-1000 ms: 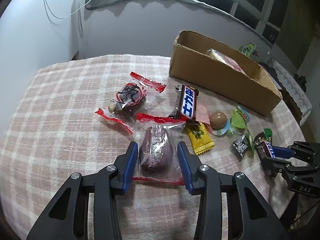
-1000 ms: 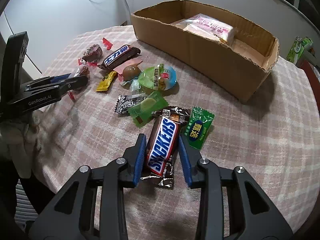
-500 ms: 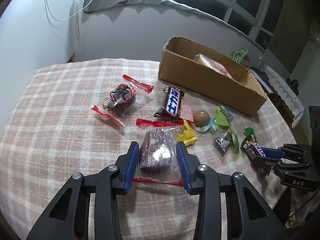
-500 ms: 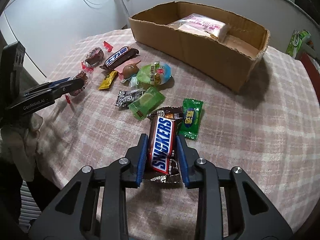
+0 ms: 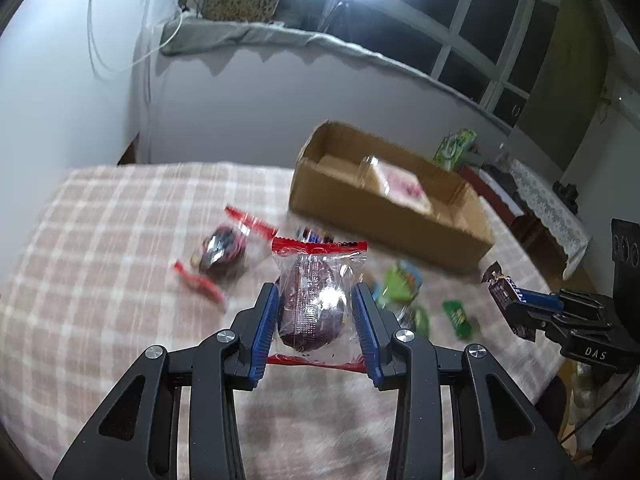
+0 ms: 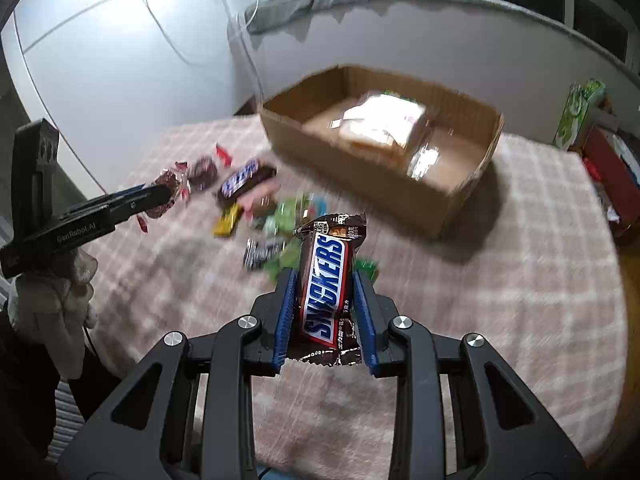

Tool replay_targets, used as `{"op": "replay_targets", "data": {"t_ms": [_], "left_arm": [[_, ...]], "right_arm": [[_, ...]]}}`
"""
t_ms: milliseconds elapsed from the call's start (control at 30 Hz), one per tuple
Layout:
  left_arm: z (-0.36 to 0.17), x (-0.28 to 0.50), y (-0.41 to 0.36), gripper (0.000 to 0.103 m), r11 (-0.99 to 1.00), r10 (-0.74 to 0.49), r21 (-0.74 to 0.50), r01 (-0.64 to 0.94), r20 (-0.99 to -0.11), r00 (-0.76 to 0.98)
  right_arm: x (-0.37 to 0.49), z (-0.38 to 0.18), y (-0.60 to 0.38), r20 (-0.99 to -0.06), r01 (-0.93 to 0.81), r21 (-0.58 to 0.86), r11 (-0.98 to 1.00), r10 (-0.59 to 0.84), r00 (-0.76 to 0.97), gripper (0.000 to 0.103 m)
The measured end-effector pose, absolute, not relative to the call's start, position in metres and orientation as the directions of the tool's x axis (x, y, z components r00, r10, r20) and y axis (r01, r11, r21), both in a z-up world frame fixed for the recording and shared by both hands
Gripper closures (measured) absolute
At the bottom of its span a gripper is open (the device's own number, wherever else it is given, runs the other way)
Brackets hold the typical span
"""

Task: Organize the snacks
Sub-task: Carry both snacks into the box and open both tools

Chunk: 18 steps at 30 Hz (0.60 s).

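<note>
The left hand-held gripper [image 5: 315,312] pinches a clear-wrapped dark red snack [image 5: 313,307], now lifted off the checked surface [image 5: 100,264]. The right hand-held gripper [image 6: 324,304] pinches a Snickers bar [image 6: 326,288], likewise raised. Both look ready for the cardboard box [image 6: 360,168] at the far edge.

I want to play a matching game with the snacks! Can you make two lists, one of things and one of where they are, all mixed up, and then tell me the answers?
Things:
1. Snickers bar
2. red-edged clear packet
3. pale wrapped pack
4. yellow candy

Places:
A. inside the cardboard box
B. lying on the checked tablecloth
C. held in the right tongs
D. held in the left tongs

Pairs: 1-C, 2-D, 3-A, 4-B
</note>
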<state>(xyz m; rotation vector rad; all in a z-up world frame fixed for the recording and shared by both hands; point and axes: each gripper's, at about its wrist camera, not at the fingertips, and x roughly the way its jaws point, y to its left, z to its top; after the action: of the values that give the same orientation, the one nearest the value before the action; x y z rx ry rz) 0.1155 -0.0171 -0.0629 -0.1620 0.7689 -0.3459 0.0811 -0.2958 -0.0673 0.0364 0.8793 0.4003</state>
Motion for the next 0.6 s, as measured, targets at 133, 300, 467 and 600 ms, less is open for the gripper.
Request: {"op": "replay_targets", "data": {"t_ms": [133,300,467,600], "left_arm": [[-0.050,0.128,-0.024,0.066,0.926,-0.376,-0.271,0.261,-0.631,0.678],[-0.042,0.141,-0.035,0.066,0.922,-0.387,-0.269,0.279,-0.619,0.684],[-0.034,0.161,-0.048,0.066,0.920,-0.392,-0.264,0.290,-0.613,0.686],[-0.028,0.182,-0.057,0.066,0.922,-0.388,-0.258,0.290,-0.612,0.689]], "right_arm": [[0.094,-0.053,-0.304,-0.724,-0.315,0.187,0.930,0.348,0.596,0.073],[0.113,-0.042,-0.316,-0.708,-0.289,0.179,0.940,0.327,0.626,0.073],[0.140,-0.035,-0.327,-0.705,-0.270,0.171,0.948,0.309,0.639,0.073],[0.162,-0.034,-0.333,-0.709,-0.256,0.171,0.951,0.299,0.638,0.073]]}}
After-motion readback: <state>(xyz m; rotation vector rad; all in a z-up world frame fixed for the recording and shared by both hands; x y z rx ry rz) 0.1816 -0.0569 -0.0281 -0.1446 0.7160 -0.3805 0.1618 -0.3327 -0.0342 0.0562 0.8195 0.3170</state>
